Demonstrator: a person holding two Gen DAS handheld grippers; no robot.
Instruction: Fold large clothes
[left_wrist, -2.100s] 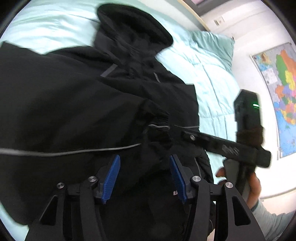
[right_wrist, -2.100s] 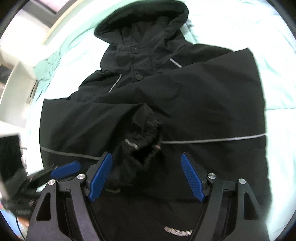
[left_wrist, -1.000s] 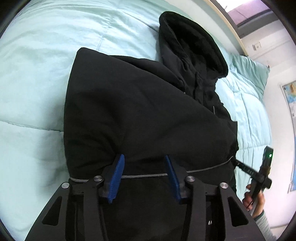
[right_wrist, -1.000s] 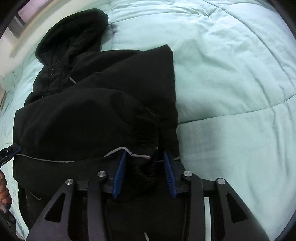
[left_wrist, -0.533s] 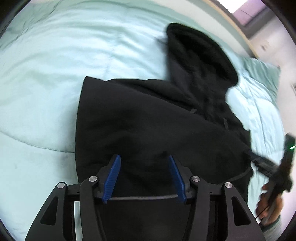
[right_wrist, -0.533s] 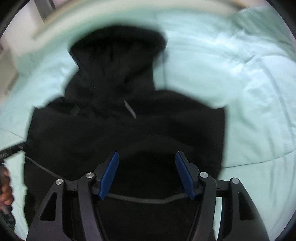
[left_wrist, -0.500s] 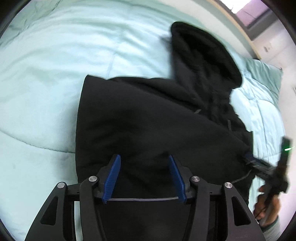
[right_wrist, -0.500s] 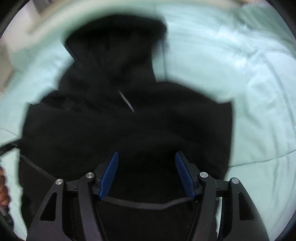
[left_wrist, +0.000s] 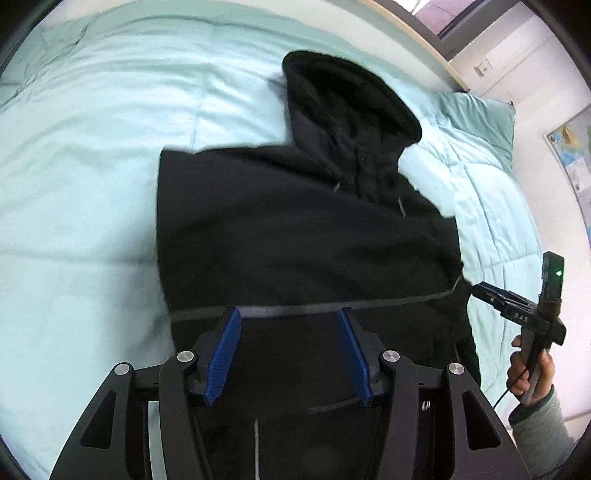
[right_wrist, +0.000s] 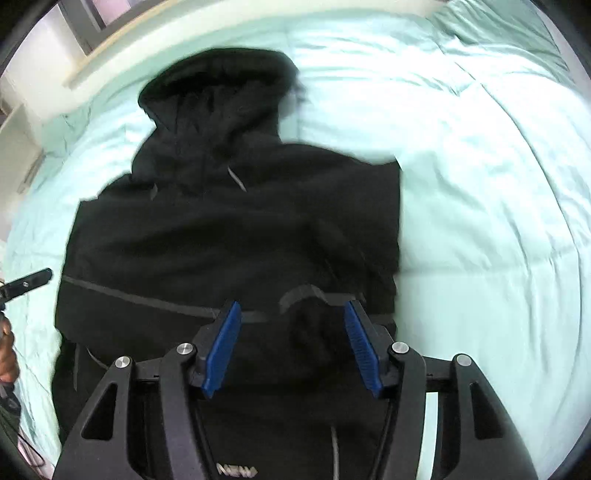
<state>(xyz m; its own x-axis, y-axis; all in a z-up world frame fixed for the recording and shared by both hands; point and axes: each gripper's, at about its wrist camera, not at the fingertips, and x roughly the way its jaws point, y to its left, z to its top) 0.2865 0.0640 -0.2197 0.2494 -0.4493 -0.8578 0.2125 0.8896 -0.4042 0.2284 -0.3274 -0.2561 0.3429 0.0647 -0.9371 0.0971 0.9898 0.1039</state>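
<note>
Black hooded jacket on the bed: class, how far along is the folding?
Done: the jacket lies on the duvet with both sides folded in, edges straight. In hand: nothing; the left claw and right claw are open above it. Left: folding the hem up towards the hood.

Hem lost under the grippers

The black jacket (left_wrist: 306, 236) runs off the bottom edge behind both gripper frames; its hood (right_wrist: 218, 92) is motion-blurred in the right wrist view.

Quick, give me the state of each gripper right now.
Left gripper: open, holding nothing; jaws have just been opening above the black hooded jacket.
Right gripper: open, holding nothing, above the same jacket.
</note>
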